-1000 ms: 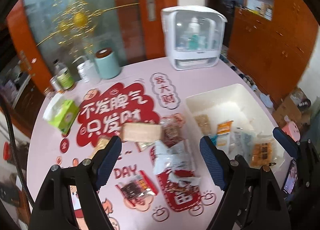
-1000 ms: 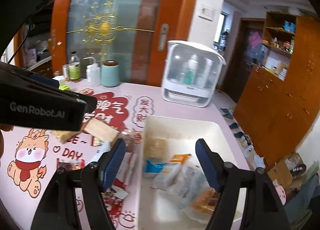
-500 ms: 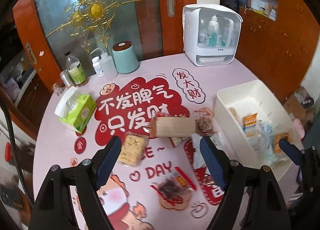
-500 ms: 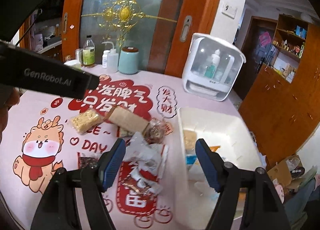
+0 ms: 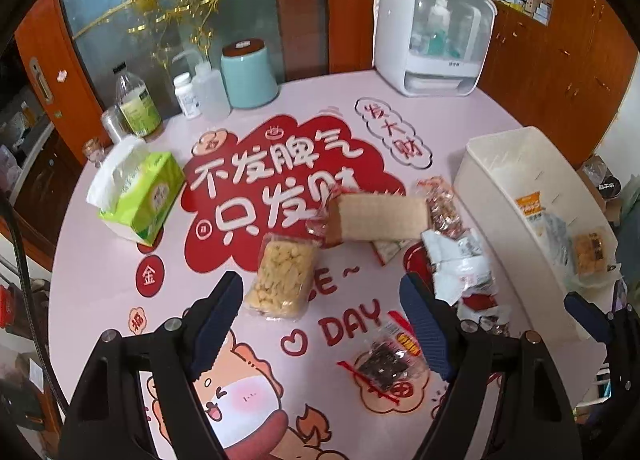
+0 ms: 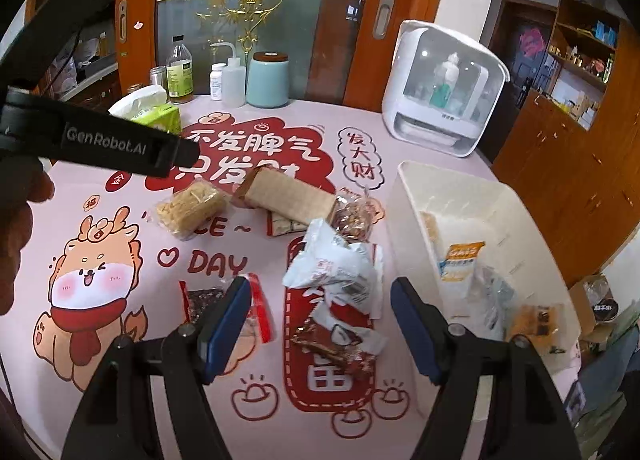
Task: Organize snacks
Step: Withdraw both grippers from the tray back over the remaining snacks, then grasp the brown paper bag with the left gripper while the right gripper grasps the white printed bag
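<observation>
Snacks (image 5: 285, 277) lie under both gaping, empty tools; only the right view shows a hand (image 6: 18, 220).

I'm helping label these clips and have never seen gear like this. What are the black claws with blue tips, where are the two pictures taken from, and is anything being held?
There is no robot here: a person holds a two-finger gripper in each hand, and a fisheye camera on each looks along its fingers. One picture is from the left gripper, the other from the right gripper. Both stand open and hold nothing. Below them is a pink table with cartoon print. On it lie loose snacks: a yellow cracker pack, a long tan wafer pack, white wrappers and a dark snack pack. A white bin at the right already holds a few packs. A green tissue pack and bottles stand behind.
</observation>
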Demonstrator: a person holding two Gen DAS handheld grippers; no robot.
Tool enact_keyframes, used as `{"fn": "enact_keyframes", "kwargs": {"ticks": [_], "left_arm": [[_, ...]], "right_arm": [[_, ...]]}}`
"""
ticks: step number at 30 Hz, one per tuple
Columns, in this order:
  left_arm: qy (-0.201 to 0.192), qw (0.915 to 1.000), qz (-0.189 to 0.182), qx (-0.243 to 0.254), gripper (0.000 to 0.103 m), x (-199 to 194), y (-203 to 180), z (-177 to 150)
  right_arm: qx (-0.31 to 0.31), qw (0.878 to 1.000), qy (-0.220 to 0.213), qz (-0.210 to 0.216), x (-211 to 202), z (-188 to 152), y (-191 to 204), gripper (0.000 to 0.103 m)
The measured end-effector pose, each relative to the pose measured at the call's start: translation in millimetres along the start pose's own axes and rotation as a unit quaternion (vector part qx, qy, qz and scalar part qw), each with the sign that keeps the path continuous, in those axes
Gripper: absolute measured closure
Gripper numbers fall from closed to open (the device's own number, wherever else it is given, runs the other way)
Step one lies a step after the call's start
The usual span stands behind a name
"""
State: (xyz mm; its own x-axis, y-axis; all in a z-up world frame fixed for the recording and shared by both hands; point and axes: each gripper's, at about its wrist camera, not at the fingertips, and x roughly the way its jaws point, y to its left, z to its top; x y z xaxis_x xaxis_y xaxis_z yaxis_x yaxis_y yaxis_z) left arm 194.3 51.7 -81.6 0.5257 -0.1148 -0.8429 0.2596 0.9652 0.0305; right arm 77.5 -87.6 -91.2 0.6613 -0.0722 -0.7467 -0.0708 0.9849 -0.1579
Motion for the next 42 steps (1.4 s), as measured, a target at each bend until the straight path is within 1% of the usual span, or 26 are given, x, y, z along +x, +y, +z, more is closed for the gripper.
{"fn": "enact_keyframes", "kwargs": {"ticks": [5,8,11,14,16,18,19,21,24,25,26,27,29,31,32,33,35,37,40,42], "left_arm": [[0.015,0.9998,-0.010,0.002,0.023,18.9,10.2,-6.7],[0.022,0.9993,-0.014,0.026,0.023,31.9,9.9,-4.5],[0.030,0.9971,-0.012,0.069,0.023,47.2,2.4,2.5],[0.036,0.9904,-0.017,0.132,0.023,64.5,-13.9,10.6],[0.037,0.9810,-0.003,0.191,0.023,80.1,-31.4,15.7],[0.036,0.9740,0.004,0.224,0.023,91.2,-43.5,20.9],[0.042,0.9688,0.001,0.244,0.023,100.8,-51.0,23.9],[0.050,0.9625,0.004,0.267,0.023,113.8,-59.5,27.5],[0.054,0.9488,0.006,0.311,0.023,130.2,-73.7,32.4],[0.051,0.9446,0.008,0.324,0.023,133.3,-77.6,34.5],[0.049,0.9416,0.011,0.333,0.023,135.1,-80.2,35.5],[0.044,0.9367,0.018,0.347,0.023,137.2,-84.3,38.6],[0.037,0.9288,0.018,0.368,0.023,139.0,-90.3,43.5],[0.042,0.9186,0.010,0.393,0.023,144.1,-97.0,47.5],[0.051,0.9111,0.003,0.409,0.023,149.0,-100.9,48.1],[0.059,0.9039,0.000,0.424,0.023,154.4,-104.4,47.8],[0.068,0.8919,0.002,0.447,0.023,164.3,-110.1,45.2],[0.082,0.8827,-0.002,0.463,0.023,174.2,-113.8,44.0],[0.102,0.8761,-0.016,0.471,0.023,186.1,-117.6,43.5],[0.117,0.8766,-0.038,0.465,0.021,192.2,-118.6,47.0]], "right_arm": [[0.016,1.000,0.026,0.003,20.8,-5.2,5.6,0.030],[0.027,0.999,0.032,-0.002,31.6,-4.6,3.3,0.030],[0.041,0.999,0.034,-0.014,44.3,0.9,-3.9,0.030],[0.051,0.998,0.031,-0.029,60.9,11.9,-12.0,0.030],[0.054,0.997,0.031,-0.037,71.9,18.0,-15.4,0.030],[0.060,0.997,0.035,-0.037,86.5,23.6,-17.4,0.030],[0.060,0.997,0.040,-0.038,93.6,25.1,-17.6,0.030],[0.058,0.996,0.052,-0.041,110.3,26.3,-17.6,0.030],[0.057,0.993,0.086,-0.048,133.9,20.7,-17.1,0.030],[0.061,0.993,0.096,-0.046,138.6,18.1,-18.0,0.025],[0.066,0.992,0.097,-0.047,141.3,16.3,-19.6,0.024],[0.071,0.992,0.098,-0.046,142.9,14.8,-21.4,0.022],[0.075,0.991,0.104,-0.043,146.5,13.7,-23.3,0.022],[0.076,0.991,0.106,-0.040,146.6,12.6,-24.4,0.022],[0.077,0.991,0.105,-0.038,146.1,12.2,-25.0,0.021],[0.077,0.991,0.106,-0.034,146.2,11.7,-25.6,0.022],[0.077,0.991,0.109,-0.024,145.7,9.4,-26.2,0.029],[0.074,0.991,0.110,-0.015,145.0,7.3,-24.9,0.034],[0.056,0.992,0.111,-0.013,139.7,2.3,-19.3,0.035],[0.054,0.992,0.112,-0.006,135.6,-1.2,-17.0,0.035]]}}
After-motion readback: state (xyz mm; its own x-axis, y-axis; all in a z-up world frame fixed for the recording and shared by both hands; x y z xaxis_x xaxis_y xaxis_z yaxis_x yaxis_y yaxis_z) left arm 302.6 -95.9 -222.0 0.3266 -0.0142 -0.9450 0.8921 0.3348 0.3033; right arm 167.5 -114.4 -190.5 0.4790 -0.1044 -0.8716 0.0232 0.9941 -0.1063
